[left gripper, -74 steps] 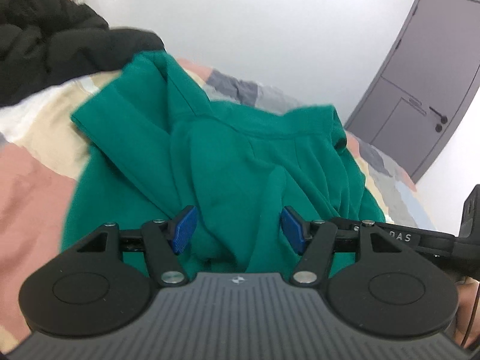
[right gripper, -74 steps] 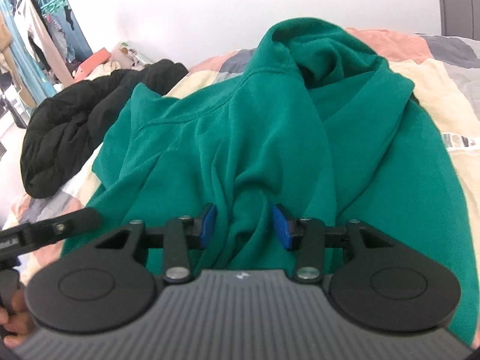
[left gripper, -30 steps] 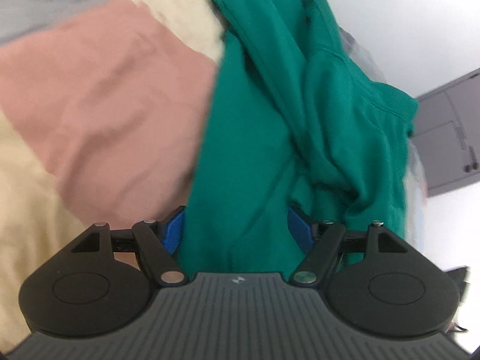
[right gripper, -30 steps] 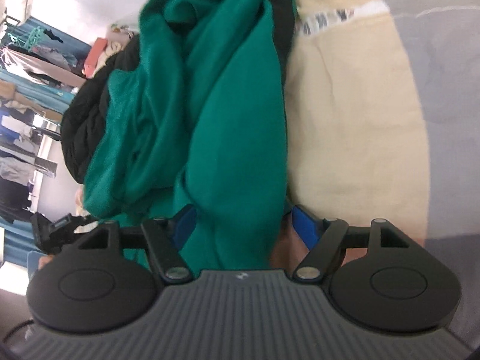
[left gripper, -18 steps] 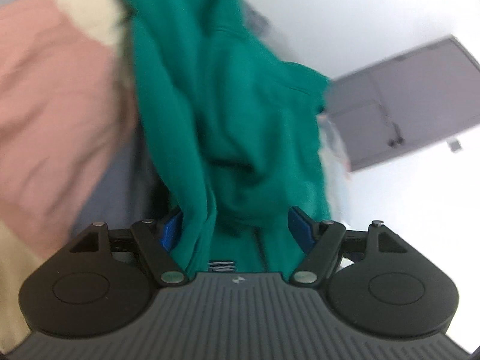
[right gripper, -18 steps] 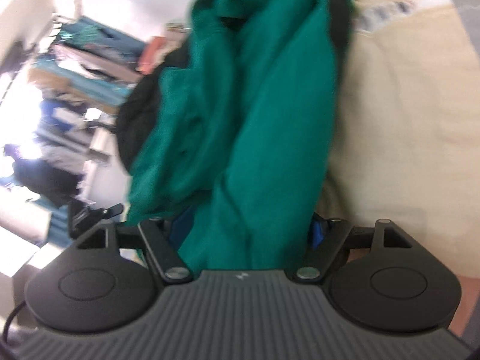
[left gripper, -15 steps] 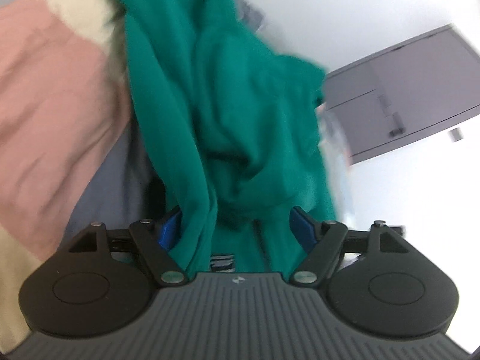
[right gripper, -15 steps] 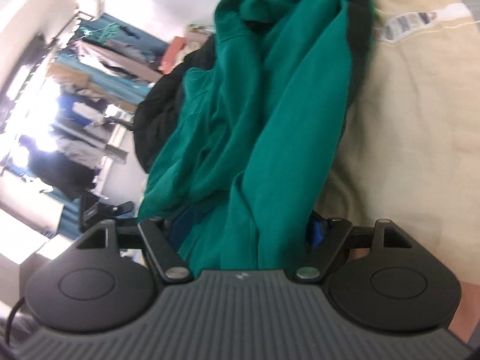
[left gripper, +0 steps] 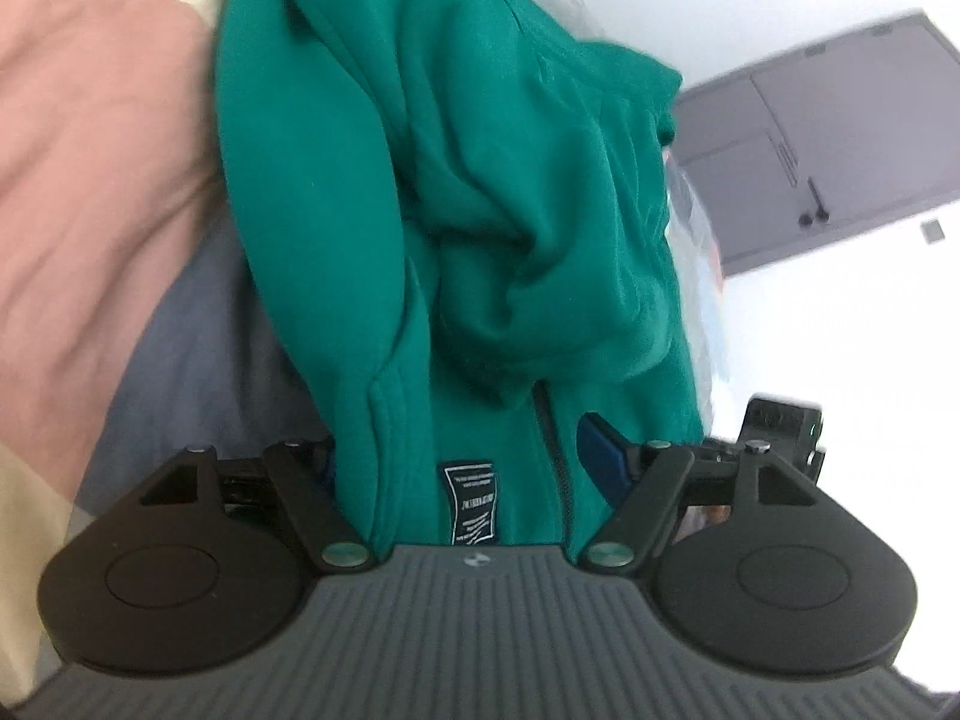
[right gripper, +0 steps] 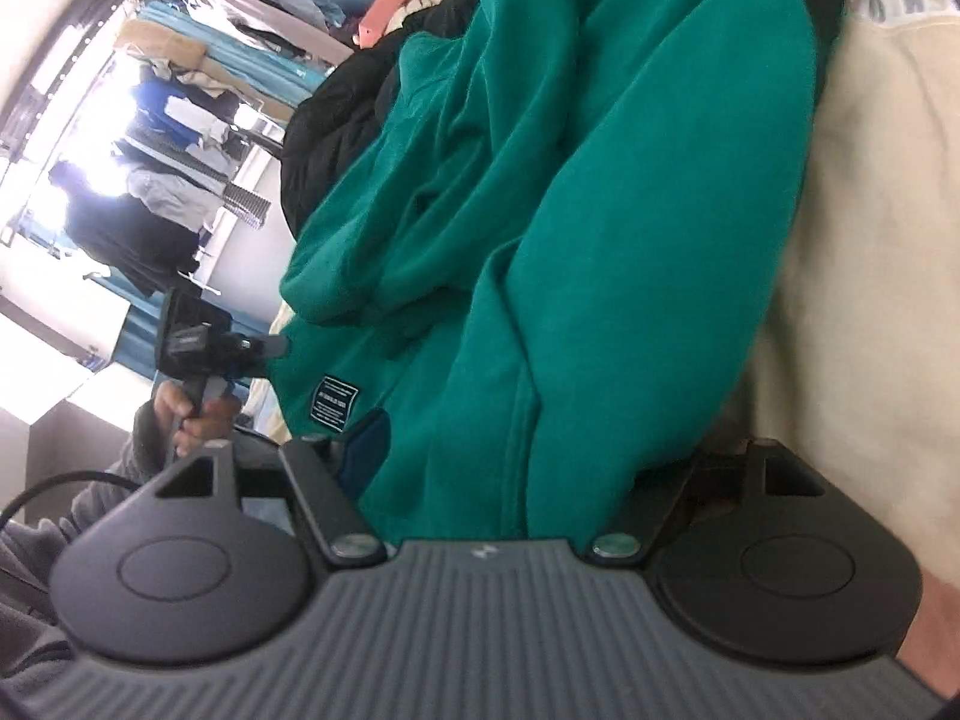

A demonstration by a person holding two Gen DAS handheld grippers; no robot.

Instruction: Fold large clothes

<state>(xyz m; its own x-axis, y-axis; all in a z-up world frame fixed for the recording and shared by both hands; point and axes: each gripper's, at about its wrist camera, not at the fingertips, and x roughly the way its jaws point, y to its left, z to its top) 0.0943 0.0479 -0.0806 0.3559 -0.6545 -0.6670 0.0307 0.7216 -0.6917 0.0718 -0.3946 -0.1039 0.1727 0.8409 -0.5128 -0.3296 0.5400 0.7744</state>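
A green sweatshirt (left gripper: 510, 210) lies bunched on a patchwork bedspread. Its hem, with a small black label (left gripper: 474, 498), fills the gap of my left gripper (left gripper: 462, 456), whose blue pads (left gripper: 600, 462) close on the thick fold. In the right wrist view the same sweatshirt (right gripper: 630, 210) runs between the jaws of my right gripper (right gripper: 522, 450). Those jaws are closing on the cloth, which hides the right pad. The left gripper (right gripper: 273, 348) shows there too, held by a hand (right gripper: 192, 414) at the hem's other end. The right gripper's body (left gripper: 780, 426) peeks in at the left view's right edge.
Pink (left gripper: 90, 180) and grey (left gripper: 198, 312) patches of the bedspread lie left of the sweatshirt, and a cream patch (right gripper: 870, 240) lies to its right. Behind it sits a black jacket (right gripper: 336, 120). A clothes rack (right gripper: 180, 90) and a grey door (left gripper: 840, 138) stand farther off.
Both grippers have rolled and shifted with the hem between their jaws. The sweatshirt has drawn into a narrower bunch, and its black label now shows between the left jaws.
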